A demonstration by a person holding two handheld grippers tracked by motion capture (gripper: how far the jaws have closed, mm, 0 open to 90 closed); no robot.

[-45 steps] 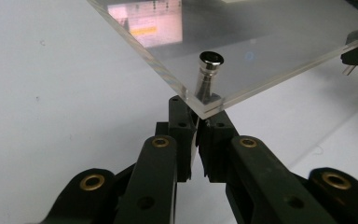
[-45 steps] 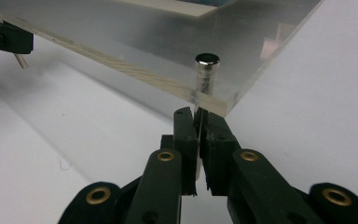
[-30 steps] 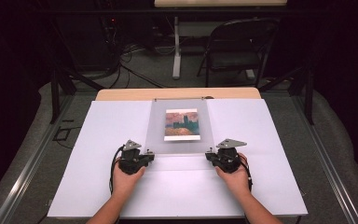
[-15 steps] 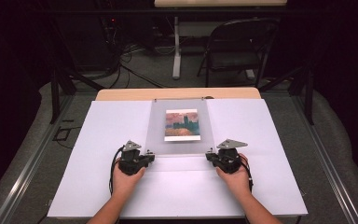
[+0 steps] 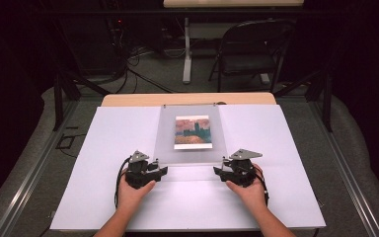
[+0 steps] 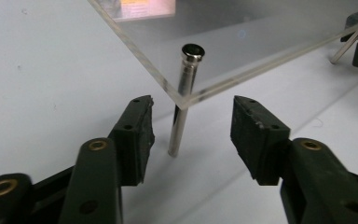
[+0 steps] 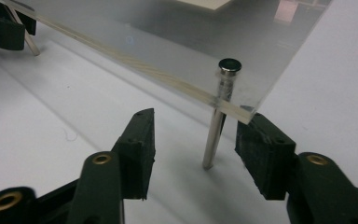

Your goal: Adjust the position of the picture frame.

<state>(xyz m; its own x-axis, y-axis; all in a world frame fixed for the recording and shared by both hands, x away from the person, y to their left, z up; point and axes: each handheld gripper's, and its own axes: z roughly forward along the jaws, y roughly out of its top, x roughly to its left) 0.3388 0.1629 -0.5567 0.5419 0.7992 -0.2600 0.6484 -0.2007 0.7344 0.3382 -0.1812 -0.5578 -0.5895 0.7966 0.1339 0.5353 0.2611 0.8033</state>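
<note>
Clear acrylic is making up the panel [image 5: 190,140] that is lying at the centre of the high view, over the white sheet [image 5: 103,148] that is covering the bench [image 5: 128,99]. A small picture [image 5: 192,132] in orange and blue tones is sitting under or in the panel, toward its upper half. The panel is standing raised on thin metal pins at its lower corners.

The left gripper [image 5: 159,171] is sitting at the panel's lower left corner in the high view, a hand [image 5: 131,192] wrapping it from below. In the left gripper view its jaws are spreading wide, one on each side of a pin [image 6: 182,100], touching neither the pin nor the panel [image 6: 242,42].

The right gripper [image 5: 218,171] is sitting at the lower right corner, the other hand [image 5: 249,190] holding it. In the right gripper view its jaws are likewise standing apart around a pin [image 7: 219,114]; the pin is standing nearer the right-hand jaw, and the panel [image 7: 168,42] corner is hanging just above that jaw. I cannot tell whether they are touching.

A folding chair [image 5: 249,49] is standing at the upper right of the high view, beyond the bench.
</note>
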